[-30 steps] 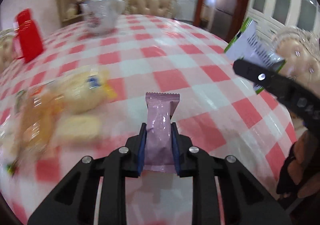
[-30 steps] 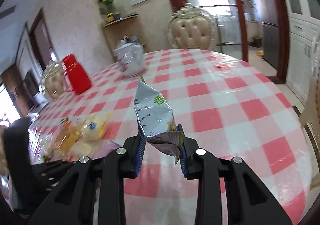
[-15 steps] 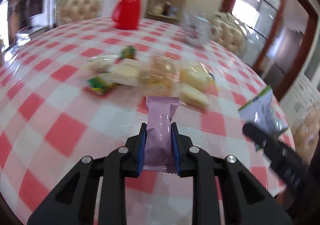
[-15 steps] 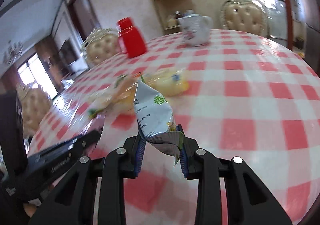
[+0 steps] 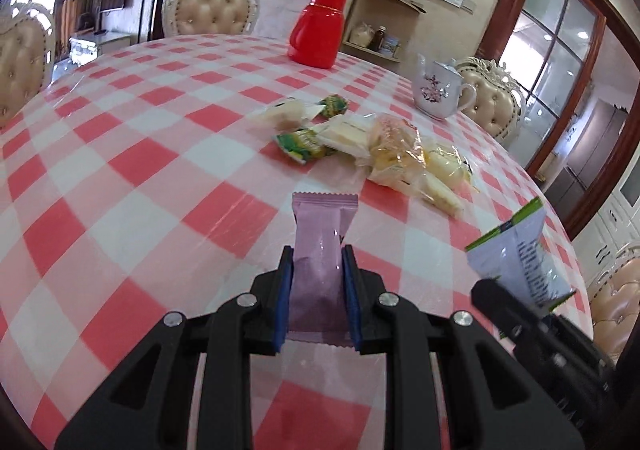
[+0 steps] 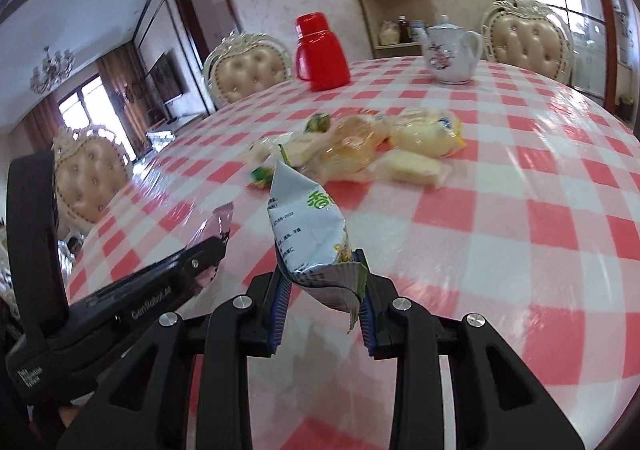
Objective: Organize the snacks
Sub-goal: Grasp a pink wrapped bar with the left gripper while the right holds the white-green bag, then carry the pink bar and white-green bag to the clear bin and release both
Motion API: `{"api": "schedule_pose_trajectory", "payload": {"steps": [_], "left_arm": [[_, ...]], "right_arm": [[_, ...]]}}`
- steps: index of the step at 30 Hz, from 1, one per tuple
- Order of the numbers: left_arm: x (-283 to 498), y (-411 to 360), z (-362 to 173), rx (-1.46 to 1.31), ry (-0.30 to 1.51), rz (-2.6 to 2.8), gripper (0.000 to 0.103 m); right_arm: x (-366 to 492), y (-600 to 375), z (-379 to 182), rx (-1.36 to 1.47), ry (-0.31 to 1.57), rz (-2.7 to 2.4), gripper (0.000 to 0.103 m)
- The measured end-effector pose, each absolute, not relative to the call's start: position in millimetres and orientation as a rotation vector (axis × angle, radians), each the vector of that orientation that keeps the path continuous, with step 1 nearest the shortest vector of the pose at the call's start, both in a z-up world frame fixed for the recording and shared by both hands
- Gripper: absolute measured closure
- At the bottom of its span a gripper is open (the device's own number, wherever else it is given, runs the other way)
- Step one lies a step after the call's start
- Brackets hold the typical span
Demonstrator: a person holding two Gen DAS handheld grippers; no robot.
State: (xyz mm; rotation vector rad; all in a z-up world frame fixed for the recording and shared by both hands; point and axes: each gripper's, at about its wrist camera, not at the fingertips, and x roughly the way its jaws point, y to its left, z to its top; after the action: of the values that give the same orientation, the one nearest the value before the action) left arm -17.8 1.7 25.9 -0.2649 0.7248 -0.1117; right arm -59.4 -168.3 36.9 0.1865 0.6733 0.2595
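Red-and-white checked plastic cloth covers the round bench (image 5: 120, 177), ringed by tufted cream chairs.

From the left wrist view, the left tongs (image 5: 318, 290) are clamped on a flat mauve foil snack packet (image 5: 322, 246), held upright between the blue pads above the cloth. A second ago this camera faced the bare far side of the bench, with the pile blurred off to the left; now the loose pile of clear-wrapped cakes and green sweets (image 5: 360, 141) lies straight ahead, with a red plastic flask (image 5: 318, 33) and a white flowered teapot (image 5: 438, 91) beyond. The right tongs (image 5: 532, 302) have dropped from mid-right to the lower right corner, gripping a silver-and-green crinkled snack bag (image 5: 520, 250).

From the right wrist view, the same turn shows: the pile (image 6: 360, 153) now sits central where a second ago it was at the lower left. The right tongs (image 6: 322, 290) pinch the bag (image 6: 308, 226) by its bottom seam. The left tongs (image 6: 208, 246) come in from the left with the mauve packet's edge (image 6: 218, 219) showing.

Both carried snacks seem headed for the pile, so grouping looks close; neither has been set down yet.
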Motion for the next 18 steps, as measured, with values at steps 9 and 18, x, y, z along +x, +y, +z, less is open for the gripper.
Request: {"api": "schedule_pose_trajectory", "payload": {"steps": [9, 18], "left_arm": [[-55, 33, 24, -0.286, 0.738, -0.089, 0.079], [-99, 52, 34, -0.249, 0.736, -0.087, 0.079]], "right_arm": [[-84, -134, 33, 0.118, 0.708, 0.320, 0.072], [-113, -105, 32, 0.057, 0.734, 0.378, 0.072]]}}
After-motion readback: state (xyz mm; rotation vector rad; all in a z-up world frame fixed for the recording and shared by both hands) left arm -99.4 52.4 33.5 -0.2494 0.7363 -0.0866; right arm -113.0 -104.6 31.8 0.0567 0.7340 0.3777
